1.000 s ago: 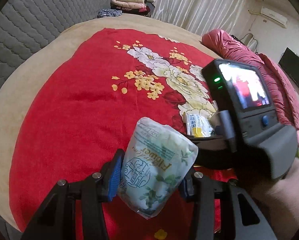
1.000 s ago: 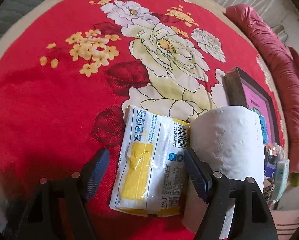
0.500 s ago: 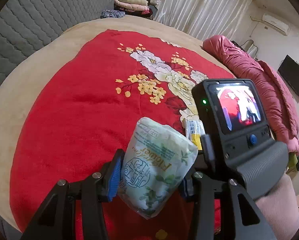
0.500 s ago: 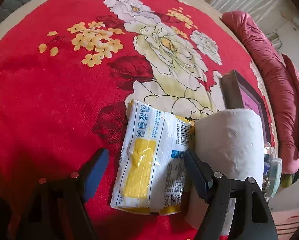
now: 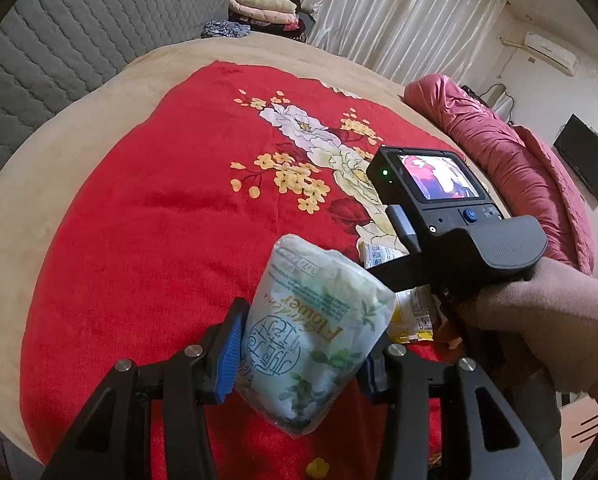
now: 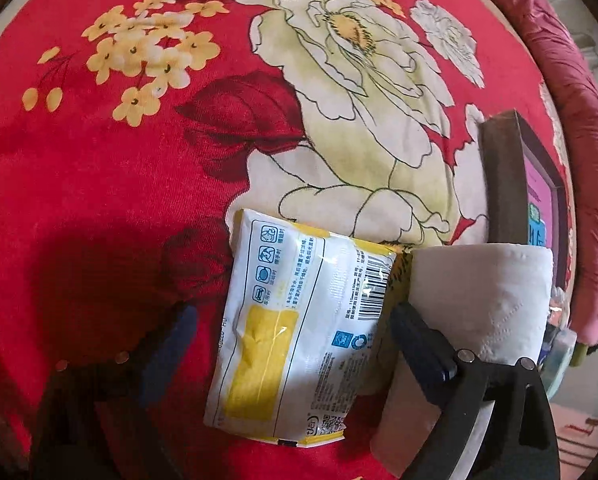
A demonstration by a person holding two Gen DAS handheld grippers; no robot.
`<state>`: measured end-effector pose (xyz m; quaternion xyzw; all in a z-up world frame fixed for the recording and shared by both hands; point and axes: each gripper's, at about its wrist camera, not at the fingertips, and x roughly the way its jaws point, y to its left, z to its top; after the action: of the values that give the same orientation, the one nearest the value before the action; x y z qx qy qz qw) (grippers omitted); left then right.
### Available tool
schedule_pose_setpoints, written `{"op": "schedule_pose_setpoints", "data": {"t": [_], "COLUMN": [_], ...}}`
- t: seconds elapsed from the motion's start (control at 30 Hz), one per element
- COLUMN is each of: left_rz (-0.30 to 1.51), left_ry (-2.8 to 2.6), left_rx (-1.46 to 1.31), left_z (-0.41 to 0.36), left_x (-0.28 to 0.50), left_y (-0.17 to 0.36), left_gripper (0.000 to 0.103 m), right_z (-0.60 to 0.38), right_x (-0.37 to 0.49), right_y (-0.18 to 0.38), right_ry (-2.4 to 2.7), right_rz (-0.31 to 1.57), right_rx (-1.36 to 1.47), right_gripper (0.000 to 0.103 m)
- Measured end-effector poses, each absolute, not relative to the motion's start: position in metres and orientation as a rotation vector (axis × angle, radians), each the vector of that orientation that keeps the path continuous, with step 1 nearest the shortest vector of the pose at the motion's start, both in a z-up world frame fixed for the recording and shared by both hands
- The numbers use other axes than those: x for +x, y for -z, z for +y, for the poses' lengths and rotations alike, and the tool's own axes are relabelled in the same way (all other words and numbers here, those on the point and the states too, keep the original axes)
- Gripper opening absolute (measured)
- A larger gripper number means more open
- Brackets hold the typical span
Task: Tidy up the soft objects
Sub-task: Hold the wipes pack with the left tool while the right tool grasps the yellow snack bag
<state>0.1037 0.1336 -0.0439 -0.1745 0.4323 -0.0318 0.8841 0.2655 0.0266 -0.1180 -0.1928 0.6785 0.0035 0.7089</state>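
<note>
In the left wrist view my left gripper (image 5: 299, 356) is shut on a pale green tissue pack (image 5: 311, 340), held above the red flowered blanket (image 5: 159, 220). A white and yellow wipes pack (image 6: 299, 332) lies flat on the blanket, and my right gripper (image 6: 295, 344) points down over it with the pack between its jaws. Those jaws are opening and the pads do not press on the pack. A white toilet paper roll (image 6: 479, 300) stands just right of the right finger. The wipes pack (image 5: 415, 308) also shows past the right gripper's body (image 5: 451, 220) in the left view.
A dark box with a pink face (image 6: 511, 184) stands beyond the roll. A rolled pink quilt (image 5: 519, 172) lies along the bed's right edge. Folded clothes (image 5: 263, 8) sit past the bed's far end, by a grey quilted headboard (image 5: 59, 40). A sleeve (image 5: 539, 320) holds the right gripper.
The right gripper tipped further down over the wipes pack, came closer to it, and its jaws spread wider. The left gripper kept its hold on the tissue pack in place.
</note>
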Motion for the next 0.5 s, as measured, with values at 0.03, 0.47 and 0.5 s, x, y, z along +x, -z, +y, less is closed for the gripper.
{"op": "schedule_pose_setpoints", "data": {"t": [0.03,0.47,0.5], "left_rz": [0.901,0.878,0.873], "left_ry": [0.064,0.063,0.059], "left_rx": [-0.363,-0.383,-0.384], "left_z": [0.134,0.138,0.139], "left_x": [0.104,0.1,0.1], "left_y": [0.044,0.036,0.034], "left_gripper": [0.047,0.047,0.047], "right_z": [0.027,0.034,0.034], "right_x": [0.265,0.225,0.223], "right_y": [0.118,0.096,0.095], "right_ry": [-0.017,-0.212,-0.225], "right_rz": [1.499,1.335,1.335], "right_rx": [-0.436,-0.416,-0.4], "right_gripper": [0.098,0.057,0.057]}}
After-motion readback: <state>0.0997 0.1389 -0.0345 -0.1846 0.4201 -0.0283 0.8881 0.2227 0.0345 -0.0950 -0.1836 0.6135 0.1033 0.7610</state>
